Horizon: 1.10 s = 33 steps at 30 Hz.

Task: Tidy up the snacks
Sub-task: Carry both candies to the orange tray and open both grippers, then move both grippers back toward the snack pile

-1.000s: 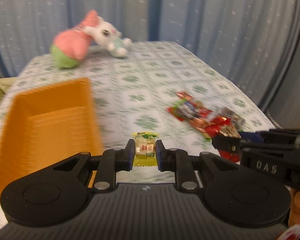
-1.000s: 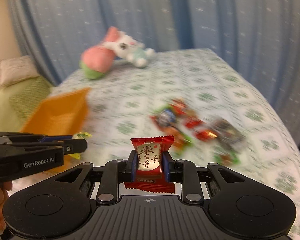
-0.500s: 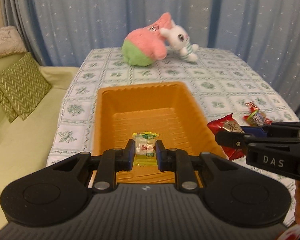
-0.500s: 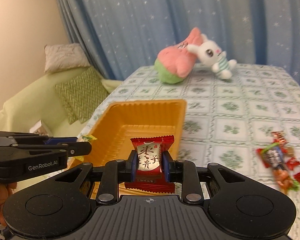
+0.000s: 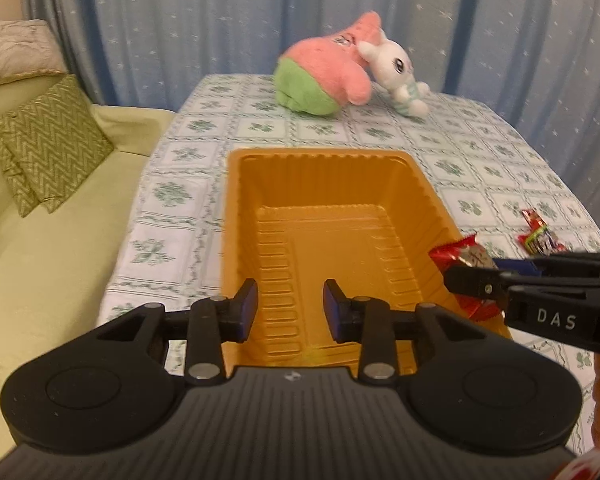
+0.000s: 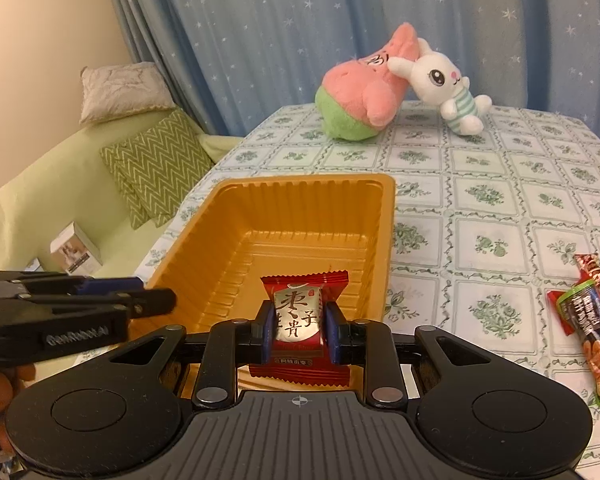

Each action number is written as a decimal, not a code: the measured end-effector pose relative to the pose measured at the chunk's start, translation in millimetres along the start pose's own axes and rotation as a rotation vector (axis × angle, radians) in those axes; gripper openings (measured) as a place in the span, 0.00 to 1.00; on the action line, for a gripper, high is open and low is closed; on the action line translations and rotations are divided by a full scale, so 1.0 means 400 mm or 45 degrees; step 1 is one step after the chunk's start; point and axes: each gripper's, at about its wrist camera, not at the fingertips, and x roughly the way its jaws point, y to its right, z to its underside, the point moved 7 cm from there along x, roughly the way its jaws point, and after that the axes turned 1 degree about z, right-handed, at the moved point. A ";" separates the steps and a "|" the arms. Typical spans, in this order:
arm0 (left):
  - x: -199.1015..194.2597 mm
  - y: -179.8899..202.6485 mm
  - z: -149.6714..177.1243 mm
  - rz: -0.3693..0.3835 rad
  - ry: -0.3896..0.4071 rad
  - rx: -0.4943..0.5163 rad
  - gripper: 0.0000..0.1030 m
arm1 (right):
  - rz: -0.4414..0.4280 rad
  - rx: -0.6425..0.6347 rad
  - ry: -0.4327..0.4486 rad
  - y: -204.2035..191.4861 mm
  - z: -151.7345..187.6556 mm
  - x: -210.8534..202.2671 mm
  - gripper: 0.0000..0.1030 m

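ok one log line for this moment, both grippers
left gripper: jaws just opened, nothing between, over orange tray | right gripper: shut on red candy, over tray's near end | loose snacks on table

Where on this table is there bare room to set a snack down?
The orange tray floor looks bare. Bare tablecloth lies between the tray, the plush toys and the loose snack packets. The tray's near end is crowded by both grippers, the right gripper holding a red candy.

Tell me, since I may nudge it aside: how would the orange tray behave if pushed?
The orange tray looks thin, ribbed plastic, so probably light and slightly flexible. Flat on the tablecloth and nearly empty, it would likely slide rather than tip.
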 end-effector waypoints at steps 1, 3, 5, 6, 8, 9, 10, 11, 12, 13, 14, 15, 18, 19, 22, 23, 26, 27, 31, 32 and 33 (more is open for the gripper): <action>-0.010 -0.008 -0.001 -0.010 0.009 -0.012 0.32 | -0.005 0.001 -0.003 -0.003 0.001 0.004 0.26; -0.027 -0.021 -0.003 -0.020 0.023 -0.037 0.33 | -0.021 0.005 -0.008 -0.009 0.001 0.011 0.26; -0.044 -0.030 -0.003 -0.029 0.036 -0.050 0.35 | -0.059 0.007 -0.007 -0.022 0.000 0.015 0.26; -0.052 -0.031 -0.003 -0.034 0.043 -0.055 0.36 | -0.075 0.005 -0.014 -0.028 0.000 0.017 0.26; -0.070 -0.032 -0.001 -0.042 0.055 -0.066 0.43 | -0.079 0.007 0.000 -0.034 -0.001 0.008 0.43; -0.080 -0.031 0.001 -0.043 0.060 -0.072 0.44 | -0.074 0.012 0.016 -0.031 -0.002 -0.002 0.51; -0.089 -0.029 0.002 -0.043 0.065 -0.075 0.45 | -0.066 0.021 0.031 -0.028 -0.001 -0.015 0.59; -0.098 -0.025 0.004 -0.044 0.070 -0.076 0.45 | -0.057 0.028 0.037 -0.023 -0.001 -0.029 0.59; -0.108 -0.020 0.007 -0.042 0.075 -0.076 0.46 | -0.049 0.040 0.041 -0.015 0.003 -0.043 0.59; -0.119 -0.013 0.009 -0.038 0.080 -0.079 0.47 | -0.039 0.055 0.044 -0.006 0.006 -0.061 0.59; -0.130 -0.005 0.013 -0.029 0.088 -0.084 0.50 | -0.024 0.069 0.049 0.005 0.013 -0.079 0.59; -0.142 0.004 0.016 -0.021 0.096 -0.088 0.52 | -0.003 0.082 0.052 0.019 0.021 -0.099 0.59; -0.176 0.042 0.030 0.000 0.119 -0.092 0.60 | 0.075 0.117 0.060 0.062 0.055 -0.165 0.60; -0.186 0.056 0.037 0.011 0.120 -0.089 0.61 | 0.100 0.132 0.063 0.077 0.068 -0.187 0.60; -0.210 0.105 0.055 0.047 0.115 -0.075 0.64 | 0.165 0.157 0.072 0.117 0.104 -0.253 0.60; -0.218 0.122 0.060 0.061 0.116 -0.067 0.64 | 0.190 0.160 0.077 0.129 0.115 -0.274 0.60; -0.237 0.176 0.073 0.095 0.119 -0.044 0.65 | 0.257 0.171 0.095 0.169 0.146 -0.341 0.60; -0.243 0.194 0.076 0.107 0.120 -0.036 0.65 | 0.281 0.177 0.103 0.183 0.153 -0.362 0.60; -0.256 0.268 0.090 0.162 0.114 -0.005 0.69 | 0.361 0.212 0.136 0.243 0.182 -0.443 0.60; -0.257 0.285 0.093 0.174 0.108 0.001 0.69 | 0.379 0.223 0.146 0.258 0.187 -0.461 0.61; -0.258 0.301 0.096 0.187 0.104 0.008 0.69 | 0.397 0.233 0.156 0.273 0.192 -0.478 0.61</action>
